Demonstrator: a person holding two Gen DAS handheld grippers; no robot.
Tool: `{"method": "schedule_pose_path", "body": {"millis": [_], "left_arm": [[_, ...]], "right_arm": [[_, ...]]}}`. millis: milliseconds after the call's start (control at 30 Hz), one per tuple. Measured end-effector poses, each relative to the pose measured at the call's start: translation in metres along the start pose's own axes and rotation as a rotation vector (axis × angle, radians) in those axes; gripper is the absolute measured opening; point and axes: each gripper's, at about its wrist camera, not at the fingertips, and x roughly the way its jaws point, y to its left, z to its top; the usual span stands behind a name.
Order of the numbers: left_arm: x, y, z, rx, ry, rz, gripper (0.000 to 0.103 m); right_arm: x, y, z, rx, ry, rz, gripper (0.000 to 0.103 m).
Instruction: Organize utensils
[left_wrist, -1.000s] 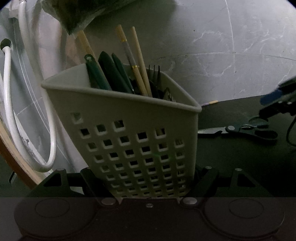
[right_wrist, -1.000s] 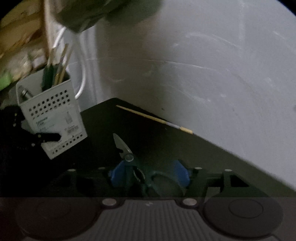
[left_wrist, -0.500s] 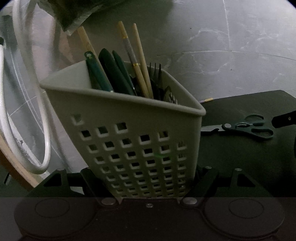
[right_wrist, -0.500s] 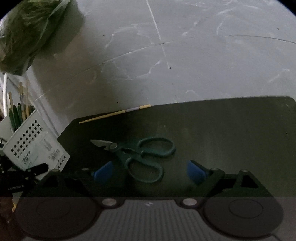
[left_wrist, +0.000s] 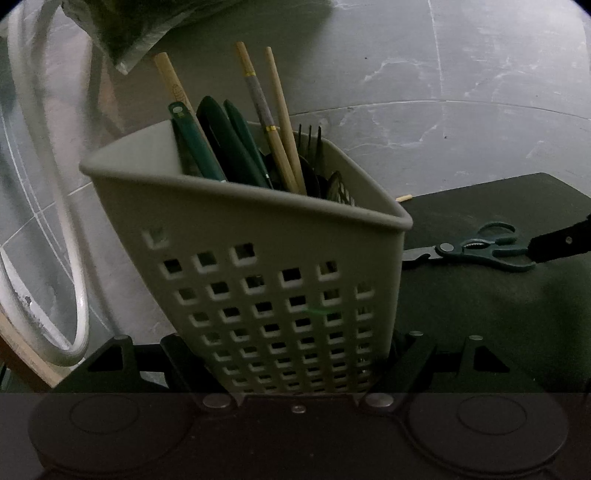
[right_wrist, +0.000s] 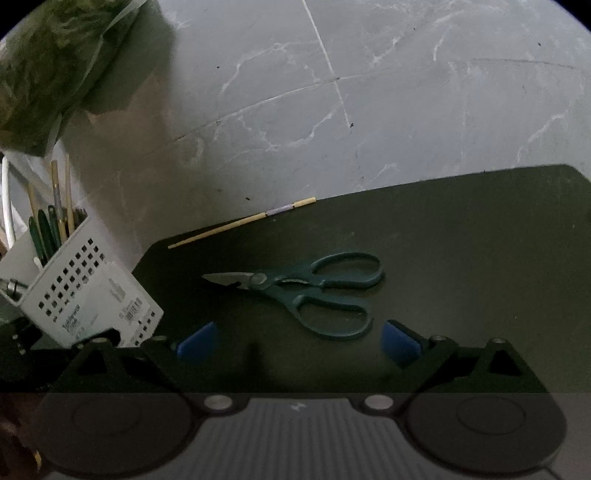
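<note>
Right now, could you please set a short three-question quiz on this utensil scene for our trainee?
1. True or false: the scissors stand inside the caddy.
2. Which tool grips the caddy: A left tool, B right tool?
3. Fill in: a single ___ lies at the far edge of the dark mat.

Key:
1. False; they lie flat on the mat.
2. A; the right tool's jaws, just opened wide, are empty.
3. chopstick.

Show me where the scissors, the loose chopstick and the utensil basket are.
scissors (right_wrist: 295, 291), right wrist view, on the green handles near the pivot.
loose chopstick (right_wrist: 236, 224), right wrist view, on its bare wooden shaft.
utensil basket (left_wrist: 258, 295), left wrist view, on its perforated front wall.
</note>
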Motion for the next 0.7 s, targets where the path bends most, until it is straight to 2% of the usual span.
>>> {"method": "schedule_pose_path", "body": {"millis": [167, 300, 567, 700], "left_arm": [[-0.001, 0.006, -0.002, 0.015, -0.004, -0.023, 0.081], [-0.001, 0.009, -0.001, 0.022, -0.005, -0.042, 0.081], [0.002, 0.01, 0.001, 0.032, -0.005, -0.059, 0.081], [0.002, 0.011, 0.001, 0.032, -0.004, -0.06, 0.081]], "right_arm": [[0.007, 0.013, -0.003, 0.041, 0.0, 0.013, 0.099], [0.014, 0.016, -0.004, 0.141, 0.007, 0.058, 0.099], [0.039, 0.001, 0.006, 0.249, 0.002, 0.007, 0.099], [0.055, -0.008, 0.022, 0.246, -0.018, -0.006, 0.099]]}}
